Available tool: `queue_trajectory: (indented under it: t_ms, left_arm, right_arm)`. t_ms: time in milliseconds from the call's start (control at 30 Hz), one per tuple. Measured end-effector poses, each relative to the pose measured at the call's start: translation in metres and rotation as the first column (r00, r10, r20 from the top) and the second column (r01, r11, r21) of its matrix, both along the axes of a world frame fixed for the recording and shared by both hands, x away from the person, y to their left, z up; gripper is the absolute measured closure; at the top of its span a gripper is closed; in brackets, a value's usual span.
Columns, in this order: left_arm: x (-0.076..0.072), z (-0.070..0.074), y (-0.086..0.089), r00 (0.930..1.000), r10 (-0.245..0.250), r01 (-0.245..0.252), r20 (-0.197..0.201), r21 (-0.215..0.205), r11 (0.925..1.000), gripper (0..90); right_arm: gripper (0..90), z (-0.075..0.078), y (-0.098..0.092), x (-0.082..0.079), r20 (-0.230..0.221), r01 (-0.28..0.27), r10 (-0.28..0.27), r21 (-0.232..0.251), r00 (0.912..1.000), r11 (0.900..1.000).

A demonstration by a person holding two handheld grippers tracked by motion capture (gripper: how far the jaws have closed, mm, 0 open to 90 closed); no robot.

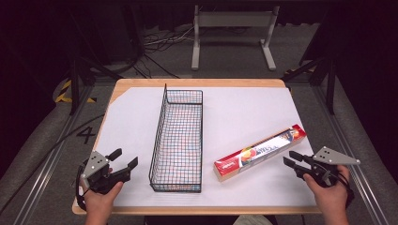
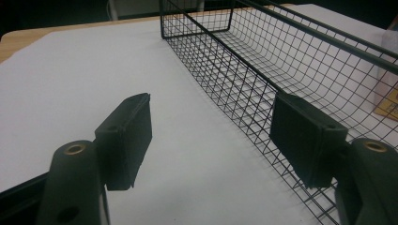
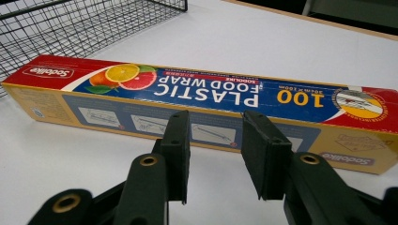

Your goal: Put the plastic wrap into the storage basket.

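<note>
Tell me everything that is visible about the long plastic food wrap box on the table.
The plastic food wrap box is a long, narrow carton, apparently cardboard, closed. Its top face is blue with red ends, citrus fruit pictures, the words PLASTIC FOOD WRAP and 100; its side is tan with small diagrams. It lies flat and diagonal on the white sheet, right of the wire basket and apart from it. The right gripper points at its side, jaws open, not touching.
</note>
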State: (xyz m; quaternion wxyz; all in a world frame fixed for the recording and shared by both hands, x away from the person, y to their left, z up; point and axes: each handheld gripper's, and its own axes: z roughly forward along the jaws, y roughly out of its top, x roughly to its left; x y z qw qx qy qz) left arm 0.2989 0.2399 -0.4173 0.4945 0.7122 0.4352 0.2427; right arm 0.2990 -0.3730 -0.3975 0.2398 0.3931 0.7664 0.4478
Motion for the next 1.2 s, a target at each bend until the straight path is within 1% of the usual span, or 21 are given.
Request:
queue_trajectory:
  t_ms: [67,200,300,367,500,733,800,1000,1033,1100,1200]
  left_arm:
    - [0.0,0.0,0.0,1.0,0.0,0.0,0.0,0.003,1.0,30.3]
    - [0.0,0.001,-0.001,1.0,0.006,-0.006,0.002,0.009,0.9999,30.6]
    - [0.0,0.001,0.0,1.0,0.006,-0.006,0.002,0.008,0.9999,30.6]
    - [0.0,0.001,0.0,1.0,0.006,-0.006,0.003,0.014,0.9999,30.7]
    - [0.0,0.001,0.0,1.0,0.006,-0.006,0.002,0.012,0.9999,31.0]
    - [0.0,0.001,0.001,1.0,0.006,-0.006,0.003,0.007,1.0,31.0]
    - [0.0,0.001,0.001,1.0,0.006,-0.006,0.005,0.007,1.0,31.0]
    - [0.0,0.001,0.001,1.0,0.004,-0.004,0.003,0.01,0.9999,31.1]
    - [0.0,0.001,0.001,1.0,0.006,-0.006,0.004,0.007,1.0,31.1]
    - [0.001,0.001,0.001,1.0,0.007,-0.007,0.005,0.006,1.0,31.1]
    - [0.0,0.001,0.001,1.0,0.008,-0.008,0.005,0.004,1.0,31.1]
  right_arm:
    - [64.4,0.0,-0.001,0.0,-0.005,0.003,-0.003,-0.001,1.0,1.0]
    - [69.1,0.003,-0.002,0.001,-0.041,0.009,-0.01,-0.02,0.9991,1.0]
    - [70.2,0.004,-0.002,0.002,-0.041,0.002,-0.003,-0.024,0.9992,1.0]
    - [71.4,0.004,-0.002,0.003,-0.05,0.001,-0.002,-0.031,0.9988,1.0]
    - [73.4,0.005,-0.003,0.003,-0.064,-0.005,0.003,-0.038,0.9979,0.999]
    - [72.9,0.007,-0.004,0.002,-0.05,-0.003,0.002,-0.028,0.9988,1.0]
    - [72.8,0.006,-0.004,0.002,-0.054,-0.002,0.0,-0.024,0.9986,1.0]
    - [73.0,0.006,-0.005,0.003,-0.061,-0.003,0.001,-0.033,0.9981,0.999]
    - [73.2,0.006,-0.005,0.003,-0.068,0.002,-0.004,-0.033,0.9976,0.999]
    - [74.4,0.006,-0.005,0.005,-0.088,0.011,-0.016,-0.049,0.996,0.999]
    - [78.2,0.008,-0.007,0.01,-0.104,0.012,-0.02,-0.071,0.9943,0.997]
